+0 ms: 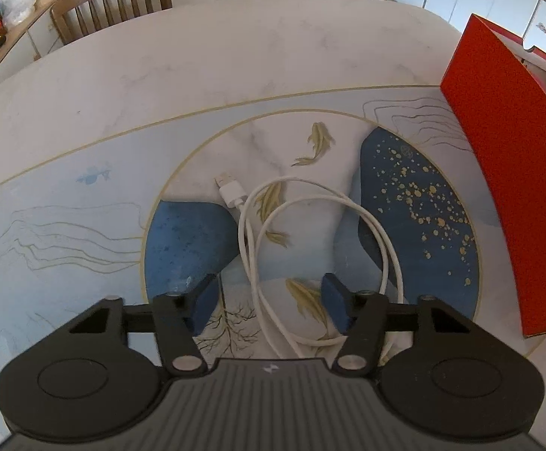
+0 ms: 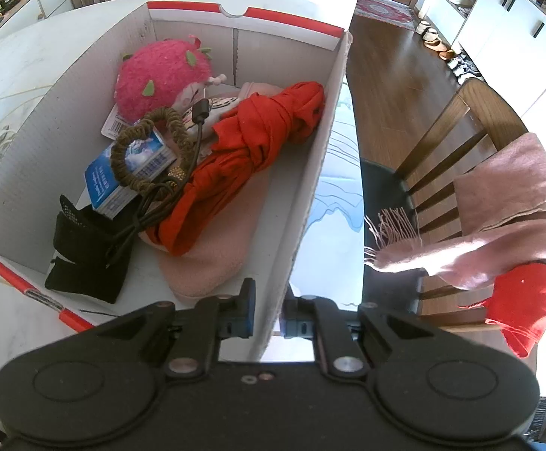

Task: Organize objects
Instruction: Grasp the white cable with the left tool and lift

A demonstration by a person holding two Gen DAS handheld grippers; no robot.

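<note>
closing in on the white usb cable (image 1: 269, 248), lying coiled on the painted table (image 1: 160, 75), just left of the red-and-white cardboard box (image 1: 498, 158). straddling the coil with the left gripper (image 1: 269, 302), jaws part-way apart, blue pads (image 1: 202, 306) not yet touching the strands running between them. steadying the box with the right gripper (image 2: 267, 310), clenched on its near side wall. judging the step in hand: picking up the cable, the last loose item, with the plush dragon fruit (image 2: 164, 75), the red cloth (image 2: 258, 143) and the blue packet (image 2: 130, 173) already lying inside. calling next for pinching both strands together, lifting clear without snagging, then carrying over the wall into the box.
</note>
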